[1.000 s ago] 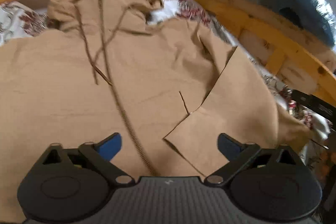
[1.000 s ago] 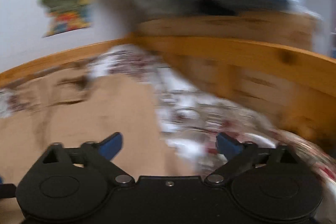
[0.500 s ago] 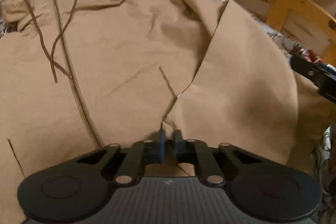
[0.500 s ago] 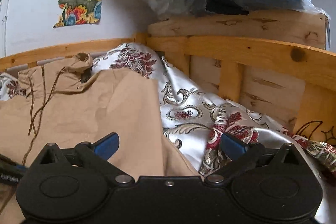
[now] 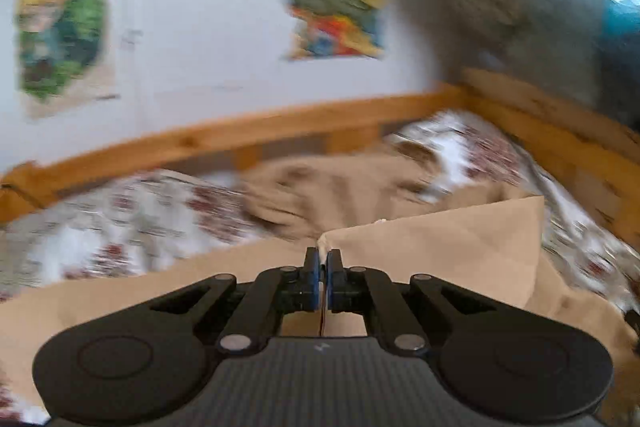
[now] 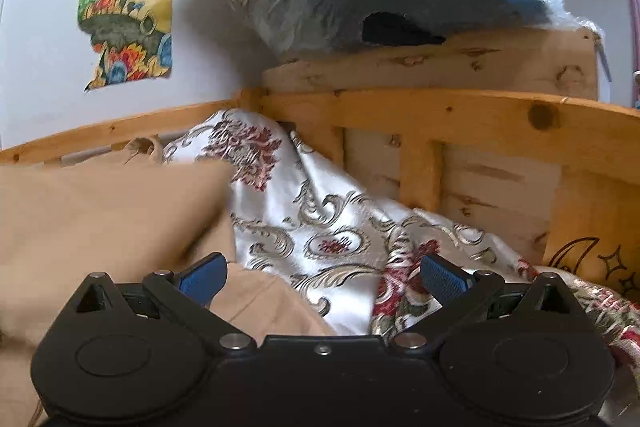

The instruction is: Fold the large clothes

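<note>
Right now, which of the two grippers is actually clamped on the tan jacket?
The left gripper: its jaws are shut on a corner of the tan jacket. The right gripper is wide open, gripping nothing.

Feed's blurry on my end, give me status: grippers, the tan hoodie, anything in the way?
Left gripper shut on tan hoodie sleeve cuff, lifted. Right gripper open, empty, over bedspread. Nothing in the way.

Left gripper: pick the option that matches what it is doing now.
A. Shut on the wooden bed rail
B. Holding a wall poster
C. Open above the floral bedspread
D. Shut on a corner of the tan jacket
D: the left gripper has its jaws closed on a raised corner of the tan jacket.
</note>
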{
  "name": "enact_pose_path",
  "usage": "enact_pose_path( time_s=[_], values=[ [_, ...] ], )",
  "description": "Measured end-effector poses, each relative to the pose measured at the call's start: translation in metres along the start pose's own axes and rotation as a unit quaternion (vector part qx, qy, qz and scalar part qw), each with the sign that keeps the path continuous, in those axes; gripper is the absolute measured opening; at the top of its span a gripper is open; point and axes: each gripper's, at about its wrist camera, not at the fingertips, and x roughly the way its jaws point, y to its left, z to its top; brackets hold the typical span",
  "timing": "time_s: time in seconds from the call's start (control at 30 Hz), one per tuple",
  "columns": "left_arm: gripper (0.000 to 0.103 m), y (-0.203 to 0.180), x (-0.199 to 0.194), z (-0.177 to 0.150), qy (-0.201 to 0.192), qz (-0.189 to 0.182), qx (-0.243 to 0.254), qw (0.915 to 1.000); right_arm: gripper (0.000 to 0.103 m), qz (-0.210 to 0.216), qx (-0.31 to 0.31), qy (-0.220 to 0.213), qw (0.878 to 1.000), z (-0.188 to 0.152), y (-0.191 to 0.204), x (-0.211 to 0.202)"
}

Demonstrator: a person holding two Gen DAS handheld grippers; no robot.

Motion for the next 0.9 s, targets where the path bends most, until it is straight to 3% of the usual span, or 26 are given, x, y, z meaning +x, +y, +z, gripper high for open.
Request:
enact_pose_path(
  time_s=[0.13,0.23,0.33,0.43,0.53,0.6,0.67,0.77,0.83,0.9],
  values=[
    [0.002,0.034,0.02,-0.003,0.041,0.045,-0.036,0.9975,0.102,0.018,-0.067,0.012,0.998,-0.01,0.023,0.01],
    [0.002,0.055,0.048,-0.032,0.081,0.043,-0.084,0.9922,0.102,0.034,-0.154,0.011,0.987,-0.022,0.048,0.019],
    [0.002,0.07,0.073,-0.07,0.112,0.028,-0.126,0.9853,0.102,0.03,-0.252,-0.008,0.967,-0.041,0.073,0.023],
    [0.002,0.077,0.089,-0.096,0.126,0.024,-0.137,0.9822,0.102,0.028,-0.344,-0.033,0.938,-0.055,0.098,0.035],
    [0.002,0.084,0.094,-0.103,0.129,0.006,-0.139,0.9817,0.102,0.021,-0.388,-0.071,0.919,-0.053,0.12,0.048],
    [0.002,0.086,0.092,-0.1,0.119,-0.006,-0.13,0.9844,0.101,0.006,-0.416,-0.058,0.907,-0.05,0.135,0.068],
    [0.002,0.084,0.089,-0.095,0.097,-0.015,-0.12,0.988,0.093,0.007,-0.402,-0.03,0.915,-0.043,0.136,0.087],
    [0.002,0.076,0.086,-0.093,0.062,-0.02,-0.099,0.9929,0.086,0.0,-0.324,-0.003,0.946,-0.025,0.117,0.1],
    [0.002,0.069,0.089,-0.096,0.064,-0.016,-0.086,0.9942,0.089,-0.024,-0.258,-0.009,0.966,-0.014,0.093,0.099],
    [0.002,0.059,0.097,-0.104,0.086,-0.002,-0.067,0.9941,0.093,-0.029,-0.213,0.024,0.976,-0.007,0.075,0.105]
  ],
)
